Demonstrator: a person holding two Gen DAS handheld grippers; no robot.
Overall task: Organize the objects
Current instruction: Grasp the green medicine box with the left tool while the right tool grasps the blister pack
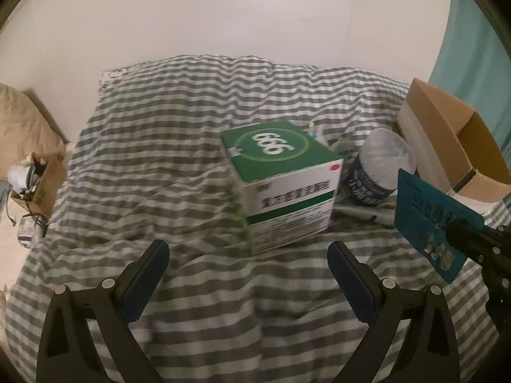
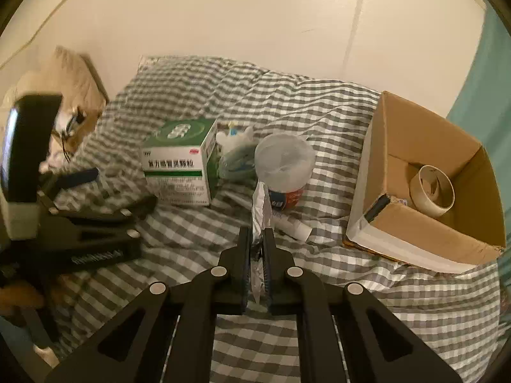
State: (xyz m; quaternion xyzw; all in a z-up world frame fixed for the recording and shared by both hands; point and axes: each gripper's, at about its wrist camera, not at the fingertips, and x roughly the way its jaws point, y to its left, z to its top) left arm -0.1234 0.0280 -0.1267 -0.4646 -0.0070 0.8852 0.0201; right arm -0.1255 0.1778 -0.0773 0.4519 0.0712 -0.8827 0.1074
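Note:
A green and white medicine box [image 1: 281, 182] [image 2: 182, 166] lies on the checked bedspread. My left gripper [image 1: 249, 252] is open and empty, just in front of the box. My right gripper [image 2: 257, 233] is shut on a flat blister pack [image 2: 262, 210], which shows blue in the left wrist view [image 1: 431, 220]. A plastic tub with a clear lid [image 1: 380, 166] [image 2: 284, 169] stands right of the box. An open cardboard box [image 2: 424, 185] [image 1: 453, 140] at the right holds a tape roll [image 2: 432, 190].
A plastic bag with small items [image 2: 236, 156] lies behind the tub. A white tube [image 2: 293, 225] lies in front of the tub. A small carton of clutter [image 1: 35, 185] sits at the left edge of the bed. The wall is behind.

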